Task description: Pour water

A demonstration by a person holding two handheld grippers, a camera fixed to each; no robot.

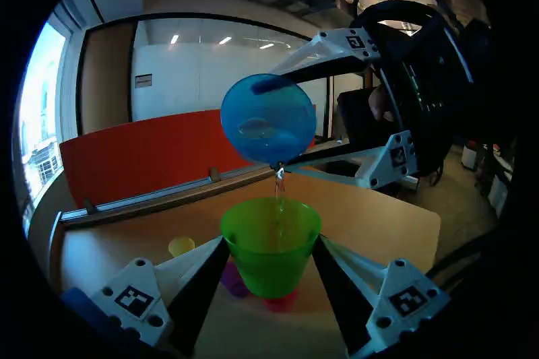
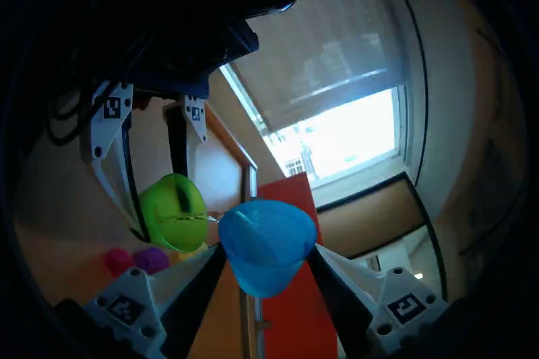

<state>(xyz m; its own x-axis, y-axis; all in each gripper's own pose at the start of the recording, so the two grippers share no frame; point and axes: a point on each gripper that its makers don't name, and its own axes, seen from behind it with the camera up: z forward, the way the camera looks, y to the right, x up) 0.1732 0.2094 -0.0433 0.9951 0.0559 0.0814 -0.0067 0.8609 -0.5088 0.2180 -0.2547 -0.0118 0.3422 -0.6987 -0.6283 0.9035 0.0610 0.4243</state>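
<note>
In the left gripper view my left gripper (image 1: 269, 251) is shut on a green cup (image 1: 271, 251), held upright above the wooden table (image 1: 377, 217). Above it my right gripper (image 1: 306, 113) holds a blue cup (image 1: 268, 126) tipped over, and a thin stream of water (image 1: 279, 187) falls from its rim into the green cup. In the right gripper view my right gripper (image 2: 266, 258) is shut on the blue cup (image 2: 267, 244). Beyond it, the left gripper (image 2: 158, 207) grips the green cup (image 2: 173, 212).
Small cups stand on the table under the green cup: a yellow cup (image 1: 180, 246), a purple cup (image 1: 234, 281) and a red cup (image 1: 279, 303). An orange partition (image 1: 141, 153) runs along the table's far edge. A bright window (image 2: 337, 137) lies beyond.
</note>
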